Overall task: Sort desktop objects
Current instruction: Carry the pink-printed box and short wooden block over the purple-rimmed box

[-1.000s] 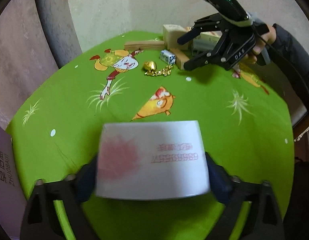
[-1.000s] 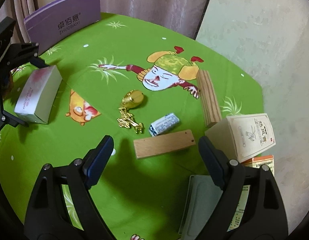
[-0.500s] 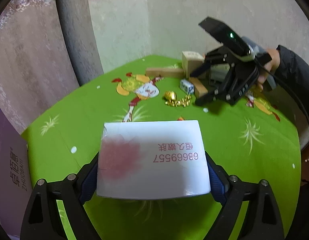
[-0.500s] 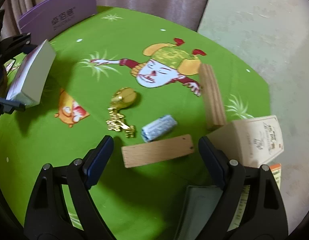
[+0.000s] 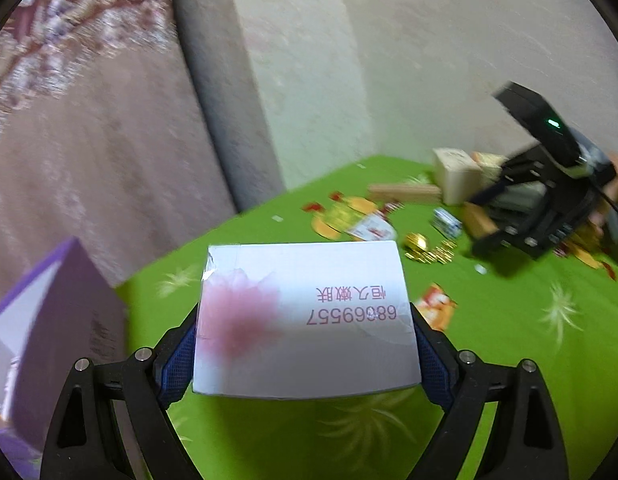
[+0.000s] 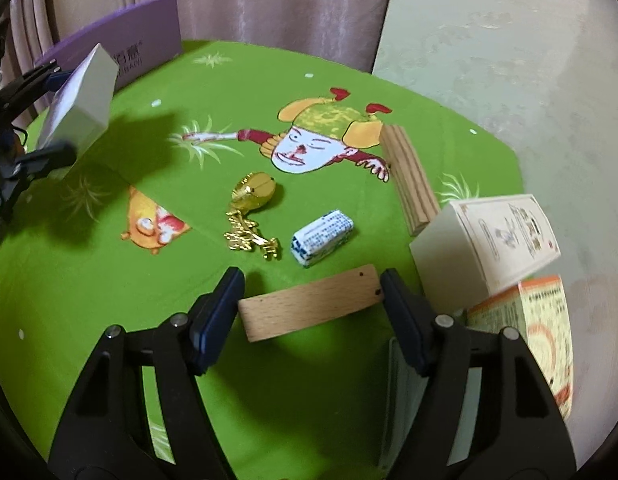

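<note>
Jaws of the right gripper (image 6: 311, 312) are closing around a wooden block (image 6: 309, 304) lying flat between them, pads not yet pressing. Left gripper (image 5: 305, 344) clamps a white box (image 5: 305, 320) above the green tablecloth (image 6: 229, 92).

my left tongs (image 5: 305, 344) hold a box (image 5: 305, 320) raised over the surface (image 6: 309, 400), with a tall carton (image 6: 121, 40) behind it at the far left edge. my right tongs (image 6: 313, 312) straddle a flat wooden block (image 6: 309, 308), closing. just beyond it lie a wrapped packet (image 6: 323, 236) and a trinket (image 6: 253, 208); a ridged block (image 6: 409, 180) and stacked boxes (image 6: 489, 240) sit to the right.
</note>
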Available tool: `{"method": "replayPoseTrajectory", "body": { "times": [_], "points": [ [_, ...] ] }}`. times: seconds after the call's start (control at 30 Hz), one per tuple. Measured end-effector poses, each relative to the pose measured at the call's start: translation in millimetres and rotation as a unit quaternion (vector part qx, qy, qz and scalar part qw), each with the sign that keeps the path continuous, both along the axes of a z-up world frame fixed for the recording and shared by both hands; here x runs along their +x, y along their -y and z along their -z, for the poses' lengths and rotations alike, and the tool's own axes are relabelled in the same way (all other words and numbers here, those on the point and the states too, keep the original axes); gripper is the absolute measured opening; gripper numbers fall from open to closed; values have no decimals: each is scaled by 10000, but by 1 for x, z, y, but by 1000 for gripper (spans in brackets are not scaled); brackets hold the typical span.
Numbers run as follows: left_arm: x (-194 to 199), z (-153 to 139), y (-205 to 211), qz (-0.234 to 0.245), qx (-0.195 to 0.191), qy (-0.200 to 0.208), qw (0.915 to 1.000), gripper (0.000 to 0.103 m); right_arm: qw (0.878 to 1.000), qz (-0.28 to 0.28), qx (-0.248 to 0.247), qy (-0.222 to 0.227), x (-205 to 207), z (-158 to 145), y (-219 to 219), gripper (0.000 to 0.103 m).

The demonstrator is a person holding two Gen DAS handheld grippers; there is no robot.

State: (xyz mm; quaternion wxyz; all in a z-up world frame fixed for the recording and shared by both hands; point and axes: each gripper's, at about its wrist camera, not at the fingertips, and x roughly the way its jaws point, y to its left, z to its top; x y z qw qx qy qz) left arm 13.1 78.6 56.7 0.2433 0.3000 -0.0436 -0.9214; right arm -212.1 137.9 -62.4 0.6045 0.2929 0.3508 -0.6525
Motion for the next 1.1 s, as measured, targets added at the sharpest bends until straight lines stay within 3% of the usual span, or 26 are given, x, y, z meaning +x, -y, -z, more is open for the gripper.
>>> {"method": "replayPoseTrajectory", "body": {
  "times": [0.27, 0.43, 0.53, 0.87, 1.1],
  "points": [
    [19, -23, 0, -616, -822, -631, 9927, 91, 9968, 256, -664, 376, 17, -23, -15, 73],
    [39, -42, 1, -1097, -1325, -1138, 9785, 91, 9929, 301, -1045, 489, 36, -47, -7, 73],
    [52, -53, 8, -1346, -1427, -1404, 9705, 91, 9888, 295, -1332, 600, 51, -66, 3, 73],
    [103, -76, 58, -2234, -1345, -2162, 9409, 91, 9767, 279, -1945, 867, 101, -115, 49, 73],
    [159, -77, 112, -3012, -741, -2746, 9102, 91, 9689, 121, -2172, 1183, 144, -126, 94, 73]
  ]
}}
